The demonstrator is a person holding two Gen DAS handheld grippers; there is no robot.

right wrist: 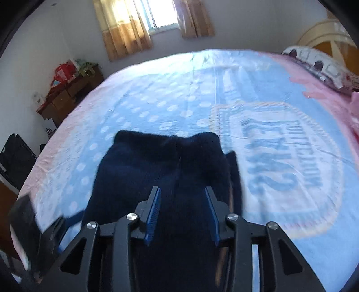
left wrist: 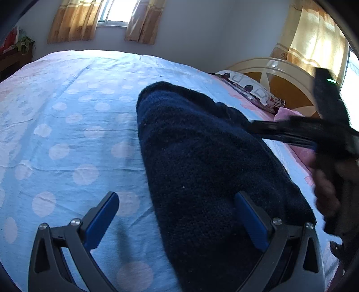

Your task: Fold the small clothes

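Note:
A dark navy knitted garment (left wrist: 202, 161) lies on the blue polka-dot bedspread (left wrist: 67, 125). My left gripper (left wrist: 177, 200) is wide open just above its near left edge, one blue pad over the sheet, the other over the knit. In the right wrist view the same garment (right wrist: 161, 166) lies flat with two rounded ends pointing away. My right gripper (right wrist: 182, 193) is partly open low over the garment's near part, holding nothing. The right gripper also shows in the left wrist view (left wrist: 332, 139), blurred at the right.
A patterned pillow (left wrist: 249, 89) and a cream headboard (left wrist: 280, 69) are at the bed's right end. A wooden dresser (right wrist: 65, 94) stands by the far wall under a curtained window (right wrist: 157, 15). The bedspread (right wrist: 280, 157) has a large printed emblem.

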